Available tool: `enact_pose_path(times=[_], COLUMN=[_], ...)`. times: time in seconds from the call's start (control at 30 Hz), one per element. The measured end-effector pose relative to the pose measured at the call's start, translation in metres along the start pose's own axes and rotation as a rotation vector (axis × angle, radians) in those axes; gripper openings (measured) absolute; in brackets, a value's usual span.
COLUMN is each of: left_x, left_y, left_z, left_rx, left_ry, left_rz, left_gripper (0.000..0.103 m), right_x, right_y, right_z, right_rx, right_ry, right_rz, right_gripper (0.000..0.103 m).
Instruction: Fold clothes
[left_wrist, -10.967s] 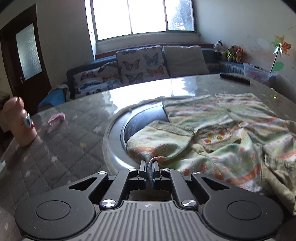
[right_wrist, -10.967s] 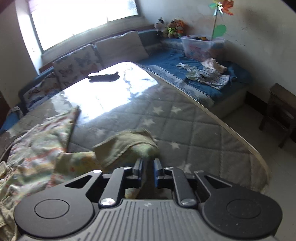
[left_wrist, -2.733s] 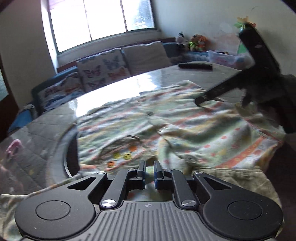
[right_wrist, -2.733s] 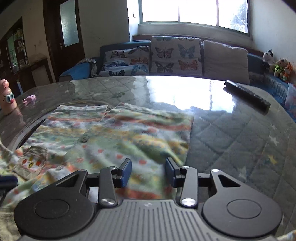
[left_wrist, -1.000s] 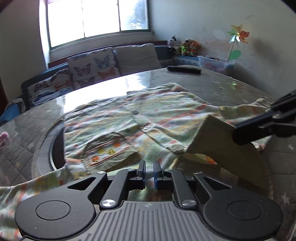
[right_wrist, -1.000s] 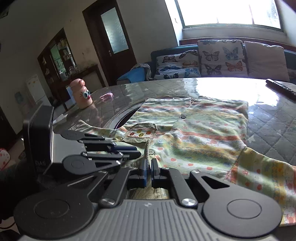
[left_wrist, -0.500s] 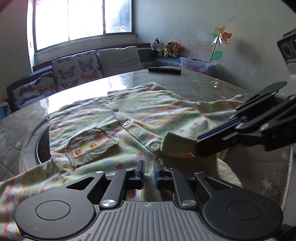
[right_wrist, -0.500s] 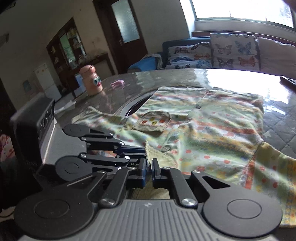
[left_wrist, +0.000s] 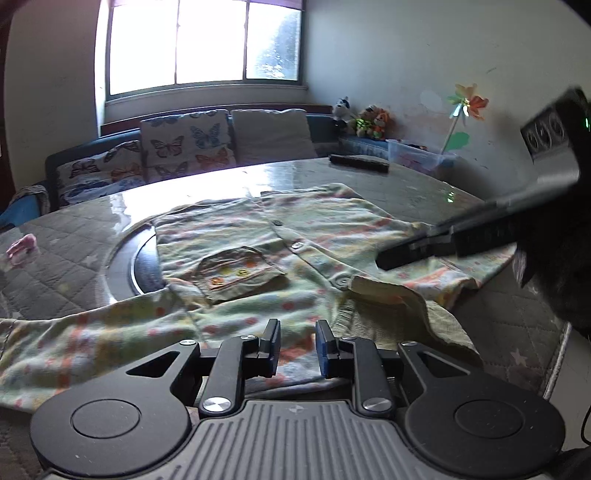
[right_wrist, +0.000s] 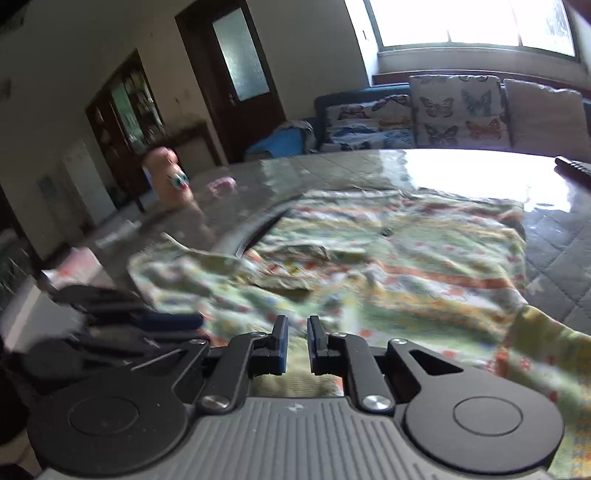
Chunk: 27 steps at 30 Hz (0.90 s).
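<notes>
While the patterned button-up shirt (left_wrist: 280, 236) lies spread front-up across the quilted table (left_wrist: 62, 266), both grippers sit at its near edge with nothing between their fingers. Seen from its own camera, the left gripper (left_wrist: 297, 347) has its jaws parted over the striped hem, holding no cloth. The right gripper (right_wrist: 295, 347) shows a narrower gap between its blue-padded fingers, also released, with fabric lying under it rather than pinched; its view is motion-blurred. In the left wrist view the right gripper reaches in from the right side, its dark fingers over the shirt's right part. A small chest pocket (left_wrist: 240, 275) with coloured motifs sits left of the button placket, and one corner of the hem (left_wrist: 391, 295) near the right is turned over, showing a plain underside. A dark remote control (left_wrist: 358, 162) rests at the far side of the table, well apart from the shirt, and a pink figurine (right_wrist: 171, 181) stands at the far left.
</notes>
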<state>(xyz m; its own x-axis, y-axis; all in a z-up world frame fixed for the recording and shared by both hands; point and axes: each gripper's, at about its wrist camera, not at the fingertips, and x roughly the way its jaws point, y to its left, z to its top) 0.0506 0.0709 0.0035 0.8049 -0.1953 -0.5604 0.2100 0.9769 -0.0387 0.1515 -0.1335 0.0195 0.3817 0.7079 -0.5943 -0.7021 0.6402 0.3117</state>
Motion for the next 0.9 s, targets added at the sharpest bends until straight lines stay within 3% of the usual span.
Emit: enact_pose_path(times=[0.23, 0.5, 0.6, 0.7, 0.9], left_x=[0.01, 0.008, 0.008, 0.005, 0.002], left_y=[-0.016, -0.03, -0.034, -0.031, -0.027], left_z=[-0.009, -0.015, -0.018, -0.013, 0.004], left_rx=[0.072, 0.187, 0.225, 0.219, 0.19], left_ry=[0.043, 0.05, 0.059, 0.042, -0.001], left_rz=[-0.009, 0.008, 0.021, 0.033, 0.048], left_gripper=[0.021, 0.02, 0.02, 0.022, 0.023], right_x=[0.011, 0.019, 0.023, 0.021, 0.015], right_y=[0.01, 0.023, 0.035, 0.048, 0.051], right_z=[-0.014, -0.024, -0.035, -0.041, -0.048], right_rx=[-0.128, -0.213, -0.309, -0.38, -0.387], right_ry=[0.028, 0.065, 0.067, 0.057, 0.053], right_rz=[-0.102, -0.095, -0.131, -0.154, -0.13], right_gripper=[0.013, 0.018, 0.019, 0.019, 0.019])
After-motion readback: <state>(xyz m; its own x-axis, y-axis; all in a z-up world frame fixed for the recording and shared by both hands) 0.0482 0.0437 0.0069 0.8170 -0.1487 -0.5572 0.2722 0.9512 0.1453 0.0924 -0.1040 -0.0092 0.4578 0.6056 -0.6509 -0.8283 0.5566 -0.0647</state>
